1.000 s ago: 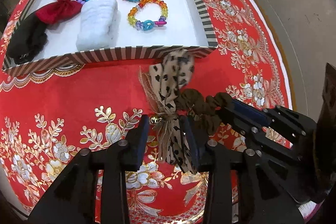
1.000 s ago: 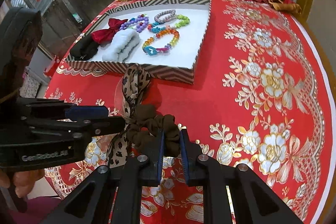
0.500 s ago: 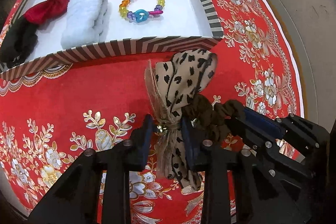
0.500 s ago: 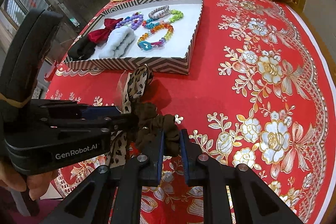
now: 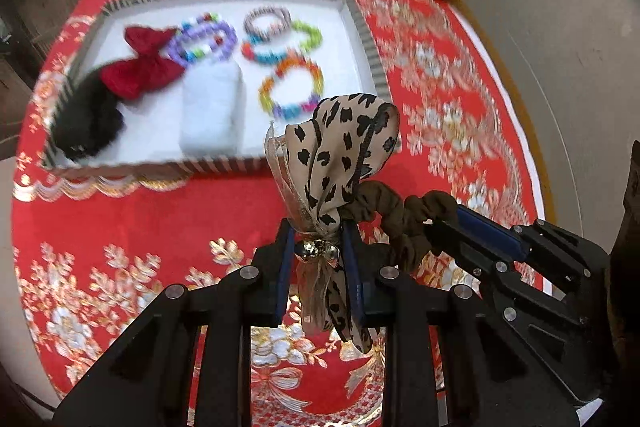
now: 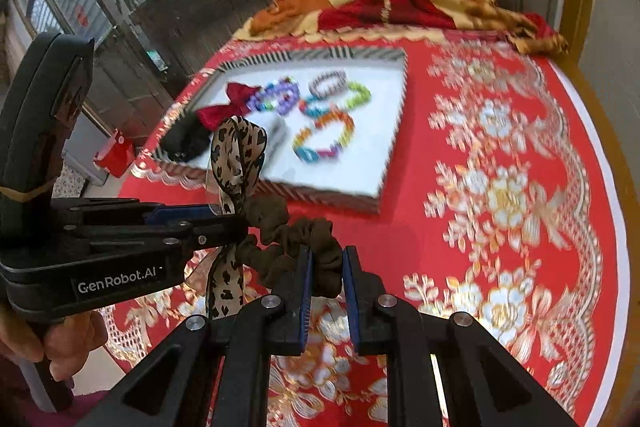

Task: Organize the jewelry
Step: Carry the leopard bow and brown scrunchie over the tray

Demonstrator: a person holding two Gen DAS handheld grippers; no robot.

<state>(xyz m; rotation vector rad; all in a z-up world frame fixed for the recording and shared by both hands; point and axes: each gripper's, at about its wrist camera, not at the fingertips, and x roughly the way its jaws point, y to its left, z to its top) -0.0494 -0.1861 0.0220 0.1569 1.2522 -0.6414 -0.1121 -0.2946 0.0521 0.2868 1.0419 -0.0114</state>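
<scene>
Two grippers share one load, a brown scrunchie [image 5: 404, 223] tied with a leopard-print bow [image 5: 344, 151]; the left gripper [image 5: 318, 259] has the bow's knot, with its small metal bells, between its blue pads, its jaws closing on it; the right gripper [image 6: 324, 275] is clenched on the brown fabric loop at the opposite side; the piece hangs between the two, clear of the red embroidered tablecloth [image 6: 500, 195], just in front of the striped-edged tray [image 5: 360, 27]; within the tray lie a black scrunchie [image 5: 86, 119], a red bow [image 5: 140, 71], a white scrunchie [image 5: 212, 111] and several beaded bracelets [image 5: 292, 87]; step in hand, by judgement: carrying the last loose piece towards the tray; next move calls for travel forward over the near rim, both grippers keeping pace so the loop is not overstretched, then lowering onto bare white floor, probably at the near right corner, and letting go without snagging the trailing ribbon tails on the rim.
</scene>
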